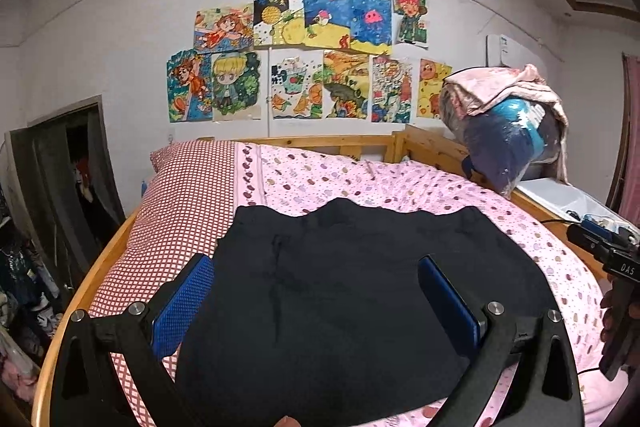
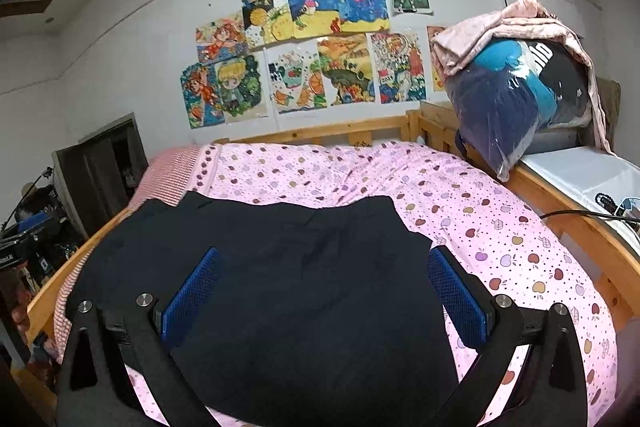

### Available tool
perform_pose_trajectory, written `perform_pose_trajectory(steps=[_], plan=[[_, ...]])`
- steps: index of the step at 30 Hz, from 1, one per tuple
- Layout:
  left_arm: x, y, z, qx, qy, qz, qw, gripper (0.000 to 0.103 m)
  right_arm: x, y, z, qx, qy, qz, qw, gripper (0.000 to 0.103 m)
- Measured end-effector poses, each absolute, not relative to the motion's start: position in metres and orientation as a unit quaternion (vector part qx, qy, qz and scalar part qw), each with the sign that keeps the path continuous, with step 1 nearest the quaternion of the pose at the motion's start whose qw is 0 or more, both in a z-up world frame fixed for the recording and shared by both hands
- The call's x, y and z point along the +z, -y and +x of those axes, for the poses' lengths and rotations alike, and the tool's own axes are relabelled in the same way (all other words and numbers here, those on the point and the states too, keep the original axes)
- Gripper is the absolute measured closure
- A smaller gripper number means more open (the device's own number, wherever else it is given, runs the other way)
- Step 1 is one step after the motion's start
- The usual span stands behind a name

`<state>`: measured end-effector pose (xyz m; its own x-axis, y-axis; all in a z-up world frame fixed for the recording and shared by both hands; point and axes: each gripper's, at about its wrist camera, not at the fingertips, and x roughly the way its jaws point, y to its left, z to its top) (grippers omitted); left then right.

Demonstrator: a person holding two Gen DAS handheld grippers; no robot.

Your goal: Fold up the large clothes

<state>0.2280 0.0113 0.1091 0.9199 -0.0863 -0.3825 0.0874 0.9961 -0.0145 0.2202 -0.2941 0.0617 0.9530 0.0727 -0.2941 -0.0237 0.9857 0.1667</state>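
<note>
"DAS" stands in white on the black right hand-held gripper (image 1: 624, 267).

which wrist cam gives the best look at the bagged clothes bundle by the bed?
Right wrist. The bundle sits larger and nearer centre there; the clear bag, the blue and black clothes inside and the pink blanket over it all show. Left wrist shows the same bundle smaller, toward the right edge, with less of the contents readable.
</note>
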Motion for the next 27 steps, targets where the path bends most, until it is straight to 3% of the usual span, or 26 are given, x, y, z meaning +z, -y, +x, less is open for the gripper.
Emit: perform_pose_trajectory(steps=[27], plan=[[0.084, -0.007, 0.159, -0.055, -0.189, -0.012, 0.98, 0.0, 0.056, 0.251, 0.137, 0.044, -0.117, 0.058, 0.99, 0.002]])
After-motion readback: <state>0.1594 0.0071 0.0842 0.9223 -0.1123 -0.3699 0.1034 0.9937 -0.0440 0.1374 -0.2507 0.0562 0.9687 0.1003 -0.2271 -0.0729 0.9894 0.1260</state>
